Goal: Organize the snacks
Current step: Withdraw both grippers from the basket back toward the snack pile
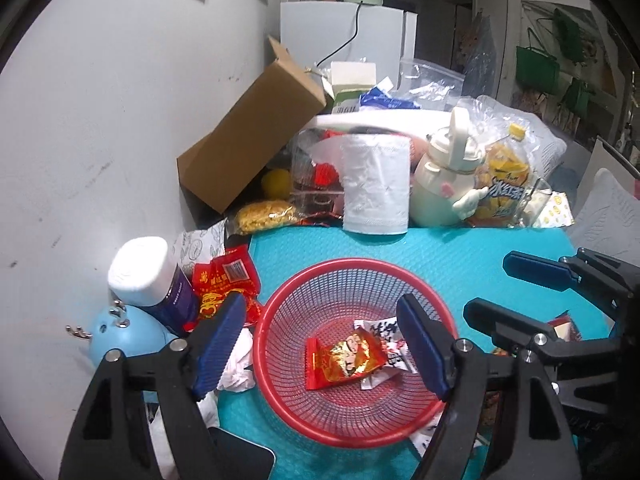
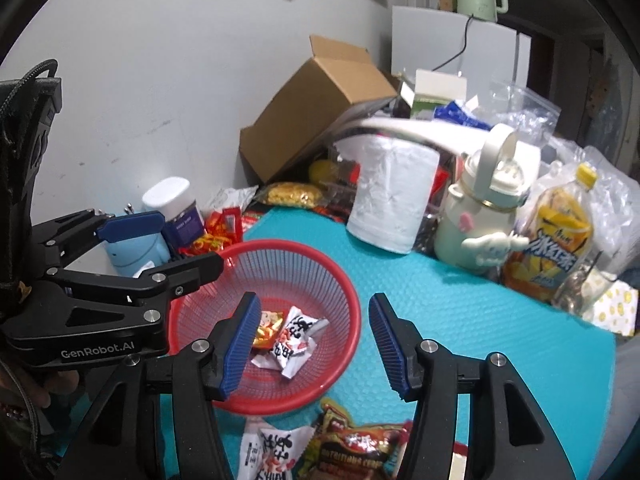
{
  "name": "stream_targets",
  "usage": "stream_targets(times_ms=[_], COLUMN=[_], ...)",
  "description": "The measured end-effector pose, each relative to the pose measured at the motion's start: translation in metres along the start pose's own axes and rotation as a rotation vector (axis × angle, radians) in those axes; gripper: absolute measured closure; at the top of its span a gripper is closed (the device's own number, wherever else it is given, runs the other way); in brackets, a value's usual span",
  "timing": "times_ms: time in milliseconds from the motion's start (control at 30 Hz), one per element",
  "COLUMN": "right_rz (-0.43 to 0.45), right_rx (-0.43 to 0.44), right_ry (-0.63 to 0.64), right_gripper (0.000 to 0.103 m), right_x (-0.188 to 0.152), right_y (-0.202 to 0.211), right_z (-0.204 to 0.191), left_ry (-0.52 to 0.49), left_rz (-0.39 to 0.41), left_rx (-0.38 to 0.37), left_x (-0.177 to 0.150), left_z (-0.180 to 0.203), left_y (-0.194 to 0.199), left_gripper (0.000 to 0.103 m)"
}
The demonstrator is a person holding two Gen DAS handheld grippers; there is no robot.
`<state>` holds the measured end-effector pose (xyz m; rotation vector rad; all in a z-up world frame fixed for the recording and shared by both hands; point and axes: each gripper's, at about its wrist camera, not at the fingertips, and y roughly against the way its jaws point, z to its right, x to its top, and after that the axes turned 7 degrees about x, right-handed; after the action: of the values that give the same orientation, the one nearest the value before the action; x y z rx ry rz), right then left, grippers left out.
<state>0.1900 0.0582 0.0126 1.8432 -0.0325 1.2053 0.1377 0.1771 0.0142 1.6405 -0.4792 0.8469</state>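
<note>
A red mesh basket (image 1: 280,296) (image 2: 344,280) sits on the teal mat. It holds a red-and-gold snack packet (image 1: 346,358) (image 2: 266,330) and a white packet with black characters (image 1: 382,332) (image 2: 298,336). My left gripper (image 1: 320,344) is open and empty, its fingers spread over the basket; it also shows in the right wrist view (image 2: 160,240). My right gripper (image 2: 312,344) is open and empty over the basket's near right rim; it shows at the right of the left wrist view (image 1: 500,288). More packets lie on the mat below it: a white one (image 2: 276,452) and a dark one (image 2: 356,452).
Red snack packets (image 1: 224,276), a white-capped bottle (image 1: 148,276) and a blue round thing (image 1: 120,340) sit left of the basket. Behind stand a paper roll (image 1: 376,184), a cream flask (image 1: 444,176), a yellow drink bottle (image 1: 504,176) and a tipped cardboard box (image 1: 248,136).
</note>
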Motion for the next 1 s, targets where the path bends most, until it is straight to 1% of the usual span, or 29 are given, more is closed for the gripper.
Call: stream_targets(times_ms=[233, 533, 767, 1000], right_rz=[0.066, 0.141, 0.168, 0.177], right_rx=[-0.024, -0.07, -0.111, -0.151], right_ry=[0.02, 0.035, 0.02, -0.005], right_gripper=[0.047, 0.047, 0.047, 0.047], right_x=[0.0, -0.011, -0.033, -0.06], right_y=[0.042, 0.098, 0.133, 0.159], right_z=[-0.01, -0.019, -0.021, -0.022], left_ry=[-0.02, -0.042, -0.075, -0.106], left_rz=[0.064, 0.115, 0.136, 0.142], left_rx=[-0.01, -0.061, -0.118, -0.172], left_x=[0.004, -0.002, -0.016, -0.032], left_z=[0.01, 0.032, 0.052, 0.072], left_y=[0.042, 0.085, 0.111, 0.13], left_gripper=[0.026, 0.026, 0.026, 0.026])
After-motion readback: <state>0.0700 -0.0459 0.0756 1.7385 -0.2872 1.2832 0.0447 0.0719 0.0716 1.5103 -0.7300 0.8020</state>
